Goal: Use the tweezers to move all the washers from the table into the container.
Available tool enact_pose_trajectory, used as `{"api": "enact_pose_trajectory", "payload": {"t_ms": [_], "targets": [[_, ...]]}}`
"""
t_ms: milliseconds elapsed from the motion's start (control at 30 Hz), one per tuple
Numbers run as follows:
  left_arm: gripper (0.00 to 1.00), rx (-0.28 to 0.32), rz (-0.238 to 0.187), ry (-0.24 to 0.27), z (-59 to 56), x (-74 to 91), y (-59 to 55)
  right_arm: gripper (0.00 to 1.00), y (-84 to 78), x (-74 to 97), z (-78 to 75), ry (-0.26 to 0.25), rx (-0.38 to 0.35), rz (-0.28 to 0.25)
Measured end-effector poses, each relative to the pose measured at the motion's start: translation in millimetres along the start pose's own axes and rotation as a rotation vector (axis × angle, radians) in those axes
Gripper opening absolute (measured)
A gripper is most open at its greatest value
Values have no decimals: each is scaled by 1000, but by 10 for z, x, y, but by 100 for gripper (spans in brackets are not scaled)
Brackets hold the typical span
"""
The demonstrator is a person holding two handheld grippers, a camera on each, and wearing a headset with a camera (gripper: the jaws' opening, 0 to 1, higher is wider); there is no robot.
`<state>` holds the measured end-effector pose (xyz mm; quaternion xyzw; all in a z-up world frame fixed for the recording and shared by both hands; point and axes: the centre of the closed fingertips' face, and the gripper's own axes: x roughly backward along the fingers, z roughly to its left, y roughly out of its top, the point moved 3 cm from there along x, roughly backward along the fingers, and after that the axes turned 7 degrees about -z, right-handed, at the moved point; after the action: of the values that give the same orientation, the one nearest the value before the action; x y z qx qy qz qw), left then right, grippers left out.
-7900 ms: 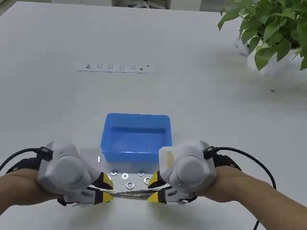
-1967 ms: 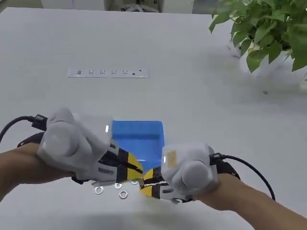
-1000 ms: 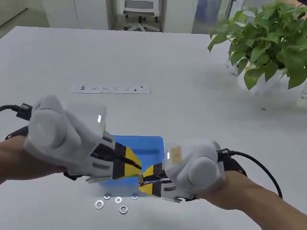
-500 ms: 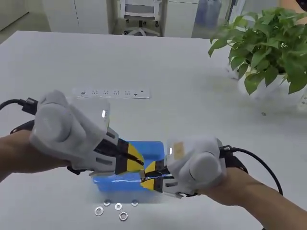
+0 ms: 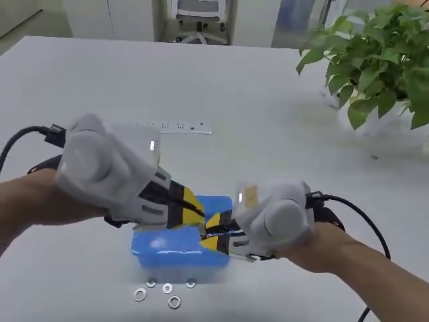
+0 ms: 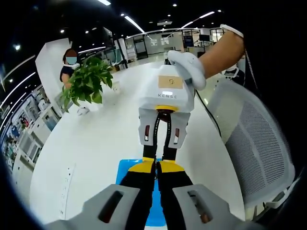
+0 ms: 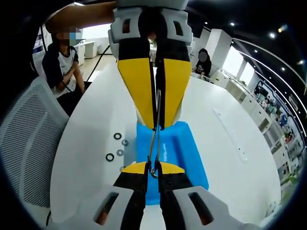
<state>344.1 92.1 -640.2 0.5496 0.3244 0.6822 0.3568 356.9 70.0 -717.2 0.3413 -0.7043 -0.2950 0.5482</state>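
Thin metal tweezers [image 7: 154,143] span between my two grippers, above the blue container [image 5: 167,251]. My left gripper [image 5: 196,216] is shut on one end and my right gripper [image 5: 213,236] on the other, their yellow jaws nearly touching. In the right gripper view, my right gripper [image 7: 152,167] meets the left gripper [image 7: 155,122] over the container [image 7: 180,148]. A small ring shows at the tweezers' lower end; I cannot tell if it is a washer. Several loose washers [image 5: 167,288] lie on the table just in front of the container, and the washers [image 7: 117,136] appear beside it.
A white power strip [image 5: 177,127] lies beyond the container. A potted plant [image 5: 382,67] stands at the far right. A mesh chair [image 7: 33,143] and seated people are off the table's edge. A cable [image 5: 348,211] trails from the right gripper.
Both grippers, holding the tweezers, have risen from just above the loose washers and now hang over the blue container. The head camera has also shifted.
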Motion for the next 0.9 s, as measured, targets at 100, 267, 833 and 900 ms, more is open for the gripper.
{"api": "enact_pose_trajectory", "payload": {"t_ms": [100,267,833,900], "targets": [[6,1,5,-4,40,-26,-43,9,-39,-42,-40,2,-3,2],[6,7,14,-9,113,-84,-133,9,-120,-114,-105,6,-13,8],[6,37,35,-35,252,-265,-380,9,-370,-293,-201,34,-50,42],[6,40,37,-35,262,-277,-397,9,-384,-299,-203,37,-54,46]]}}
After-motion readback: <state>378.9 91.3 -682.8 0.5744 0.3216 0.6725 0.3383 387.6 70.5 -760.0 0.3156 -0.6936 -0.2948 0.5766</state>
